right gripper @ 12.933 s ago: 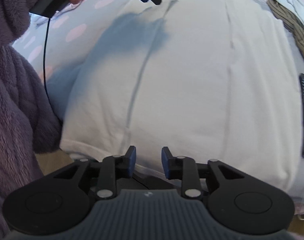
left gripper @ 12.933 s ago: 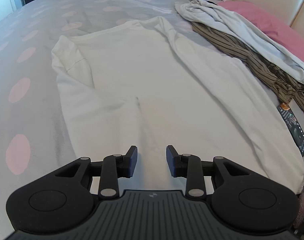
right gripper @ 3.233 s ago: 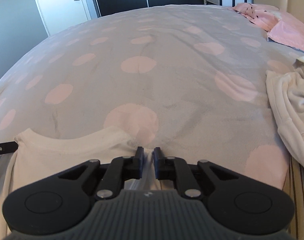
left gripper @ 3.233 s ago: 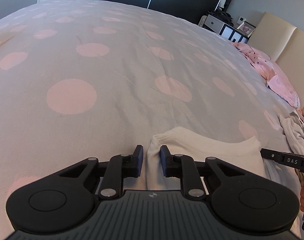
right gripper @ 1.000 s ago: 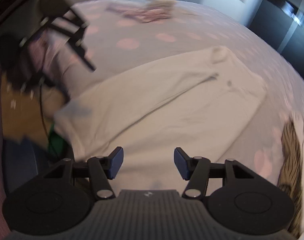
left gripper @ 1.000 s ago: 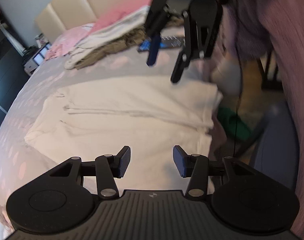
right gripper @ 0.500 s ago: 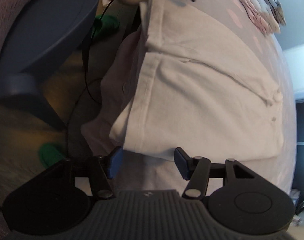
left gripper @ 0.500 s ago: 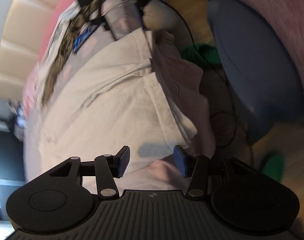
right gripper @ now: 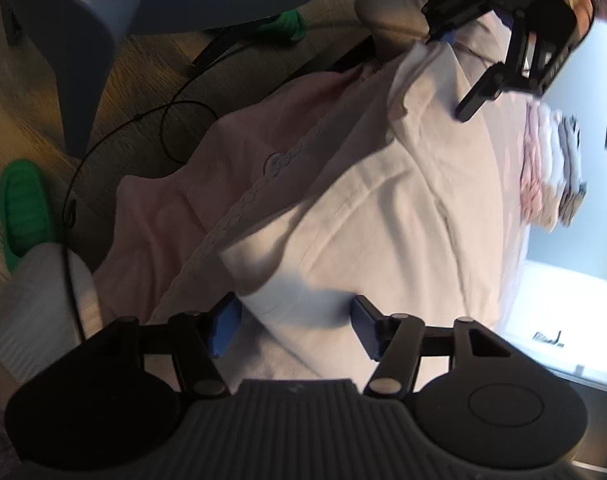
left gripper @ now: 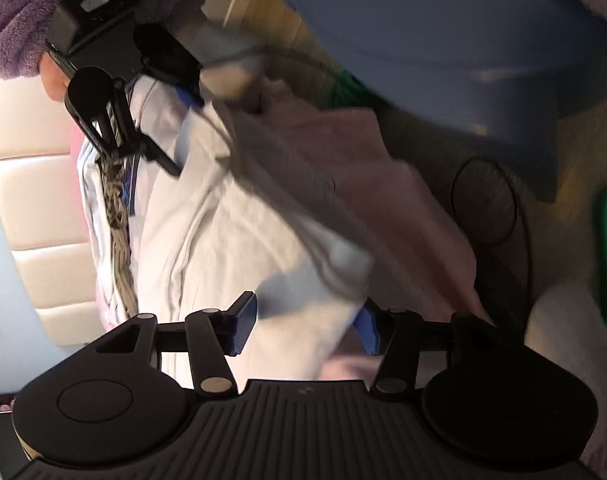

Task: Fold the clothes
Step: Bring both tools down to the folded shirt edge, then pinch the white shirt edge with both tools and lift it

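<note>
The white long-sleeved top (left gripper: 207, 240) lies folded lengthwise on the bed, its hem at the bed's edge. My left gripper (left gripper: 306, 330) is open, and one hem corner of the top sits between its blue pads. My right gripper (right gripper: 294, 330) is also open and straddles the other hem corner of the top (right gripper: 383, 216). Each gripper shows in the other's view: the right gripper (left gripper: 181, 136) at the far hem corner, the left gripper (right gripper: 453, 76) likewise, both open and held by a hand in a purple fleece sleeve.
Below the hem hangs a pink sheet (right gripper: 183, 200) with a lace border. On the wooden floor are a blue chair (left gripper: 423, 40), green slippers (right gripper: 21, 208) and a black cable (right gripper: 115, 132). A striped garment (left gripper: 119, 208) lies near the headboard (left gripper: 31, 200). Folded clothes (right gripper: 551, 168) are stacked at the far side.
Both grippers have swung down to the bed's edge and closed in on the hem; each hem corner now lies between open fingers. Earlier they had been shut on the collar end.
</note>
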Action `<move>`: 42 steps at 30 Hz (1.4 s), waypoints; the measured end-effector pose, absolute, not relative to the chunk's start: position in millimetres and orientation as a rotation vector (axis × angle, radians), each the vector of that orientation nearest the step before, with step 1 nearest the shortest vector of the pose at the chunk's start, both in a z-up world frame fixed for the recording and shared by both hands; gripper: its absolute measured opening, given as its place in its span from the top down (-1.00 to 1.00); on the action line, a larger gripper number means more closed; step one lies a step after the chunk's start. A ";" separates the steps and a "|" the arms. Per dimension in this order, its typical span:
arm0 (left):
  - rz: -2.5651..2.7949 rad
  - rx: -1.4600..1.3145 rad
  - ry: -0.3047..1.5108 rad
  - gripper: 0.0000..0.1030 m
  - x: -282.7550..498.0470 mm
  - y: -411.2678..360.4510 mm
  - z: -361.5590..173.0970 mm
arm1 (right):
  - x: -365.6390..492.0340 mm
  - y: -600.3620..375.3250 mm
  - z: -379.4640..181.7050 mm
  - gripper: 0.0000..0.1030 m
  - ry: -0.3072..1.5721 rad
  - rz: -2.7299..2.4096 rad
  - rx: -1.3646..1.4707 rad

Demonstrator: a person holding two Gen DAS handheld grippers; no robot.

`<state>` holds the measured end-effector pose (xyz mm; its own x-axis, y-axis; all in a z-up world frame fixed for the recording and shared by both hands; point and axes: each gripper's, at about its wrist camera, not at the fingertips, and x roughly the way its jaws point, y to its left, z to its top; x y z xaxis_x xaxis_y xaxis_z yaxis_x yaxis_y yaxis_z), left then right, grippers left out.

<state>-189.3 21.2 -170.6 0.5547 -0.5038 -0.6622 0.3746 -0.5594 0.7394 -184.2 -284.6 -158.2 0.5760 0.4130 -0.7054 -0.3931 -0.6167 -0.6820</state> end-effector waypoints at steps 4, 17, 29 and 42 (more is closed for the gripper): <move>-1.178 1.789 -0.095 0.54 -189.2 16.0 -160.5 | -186.5 -286.1 -148.8 0.37 -0.069 1.165 -1.883; -1.193 1.372 0.287 0.83 -163.5 0.6 -70.1 | -154.9 -273.1 -39.7 0.77 0.200 1.163 -1.523; -1.038 0.746 0.620 0.83 -56.7 11.0 16.2 | -81.0 -270.8 25.2 0.77 0.372 1.012 -1.138; -0.838 0.565 0.687 0.87 70.0 40.7 48.6 | 50.2 -242.7 28.8 0.78 0.496 0.860 -0.940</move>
